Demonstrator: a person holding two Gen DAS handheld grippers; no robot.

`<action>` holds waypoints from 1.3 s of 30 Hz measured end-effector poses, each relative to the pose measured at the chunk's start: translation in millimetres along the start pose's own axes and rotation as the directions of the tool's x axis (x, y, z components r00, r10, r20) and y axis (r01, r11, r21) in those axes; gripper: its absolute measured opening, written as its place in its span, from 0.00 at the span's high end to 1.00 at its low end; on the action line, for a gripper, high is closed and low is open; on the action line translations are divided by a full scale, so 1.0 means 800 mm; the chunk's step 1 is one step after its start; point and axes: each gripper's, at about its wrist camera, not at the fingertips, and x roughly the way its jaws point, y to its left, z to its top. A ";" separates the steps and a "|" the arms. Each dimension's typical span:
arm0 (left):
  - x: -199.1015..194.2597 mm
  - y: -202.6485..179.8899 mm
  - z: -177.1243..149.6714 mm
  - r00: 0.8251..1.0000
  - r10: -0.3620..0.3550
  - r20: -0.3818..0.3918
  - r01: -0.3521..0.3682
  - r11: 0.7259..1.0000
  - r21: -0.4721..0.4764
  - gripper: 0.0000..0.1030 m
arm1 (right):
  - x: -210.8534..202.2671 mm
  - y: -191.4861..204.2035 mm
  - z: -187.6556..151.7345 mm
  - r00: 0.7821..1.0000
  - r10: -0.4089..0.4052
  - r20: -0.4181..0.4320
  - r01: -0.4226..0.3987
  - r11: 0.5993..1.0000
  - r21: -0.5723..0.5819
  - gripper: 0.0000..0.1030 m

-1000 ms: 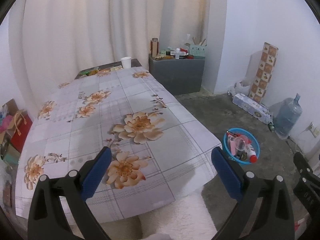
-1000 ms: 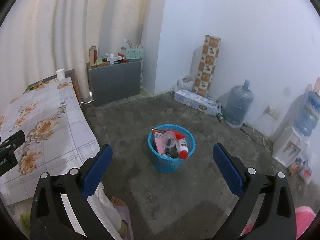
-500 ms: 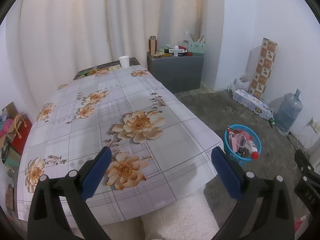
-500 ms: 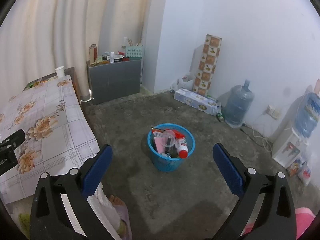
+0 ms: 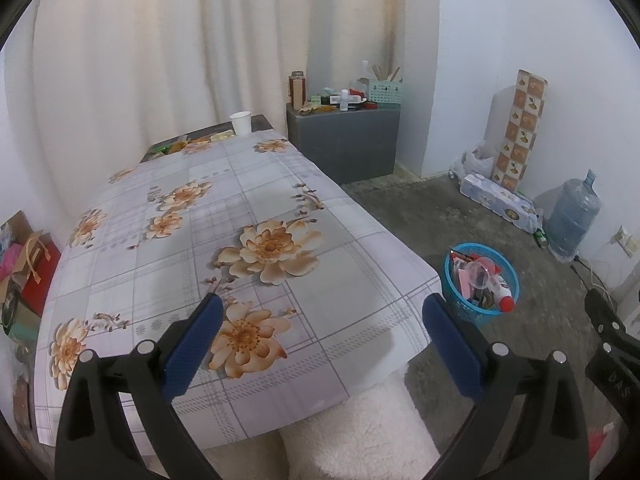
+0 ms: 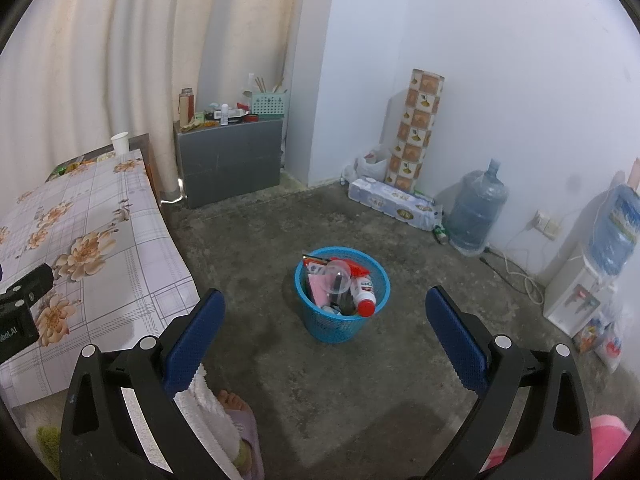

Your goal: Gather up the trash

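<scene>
A blue mesh trash basket (image 6: 316, 316) stands on the concrete floor, full of wrappers, a clear cup and a white bottle with a red cap (image 6: 363, 294). In the left wrist view the same basket (image 5: 454, 300) sits just right of the table corner. My left gripper (image 5: 322, 320) hovers open over the near end of the flowered tablecloth (image 5: 168, 264), with nothing between its blue pads. My right gripper (image 6: 323, 316) is held open above the floor, framing the basket from a distance, also holding nothing. A white paper cup (image 5: 240, 123) stands at the table's far end.
A grey cabinet (image 6: 230, 164) with small items stands by the curtain. A tiled-pattern roll (image 6: 416, 128), a pack of paper rolls (image 6: 390, 202), a water jug (image 6: 476, 210) and a water dispenser (image 6: 580, 292) line the right wall. A person's slippered foot (image 6: 236, 412) is below.
Both views have drifted slightly, with the left camera lifting a little so the basket sits lower right. Both grippers stay open and hold nothing.
</scene>
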 end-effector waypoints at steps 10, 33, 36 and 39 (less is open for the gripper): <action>0.000 -0.001 0.000 1.000 -0.009 0.001 0.009 1.000 0.013 0.05 | 0.001 -0.001 0.000 1.000 0.004 -0.001 -0.004 1.000 -0.001 0.07; 0.002 -0.002 -0.002 1.000 -0.021 -0.006 0.021 0.999 0.031 0.05 | 0.004 -0.004 0.001 1.000 0.009 0.001 -0.009 1.000 -0.008 0.07; 0.002 -0.003 -0.001 1.000 -0.021 -0.007 0.021 0.999 0.032 0.05 | 0.004 -0.004 0.001 1.000 0.008 0.001 -0.008 1.000 -0.008 0.07; 0.002 -0.003 -0.002 1.000 -0.024 -0.006 0.024 0.999 0.031 0.05 | 0.004 -0.003 0.001 1.000 0.007 0.000 -0.007 1.000 -0.008 0.07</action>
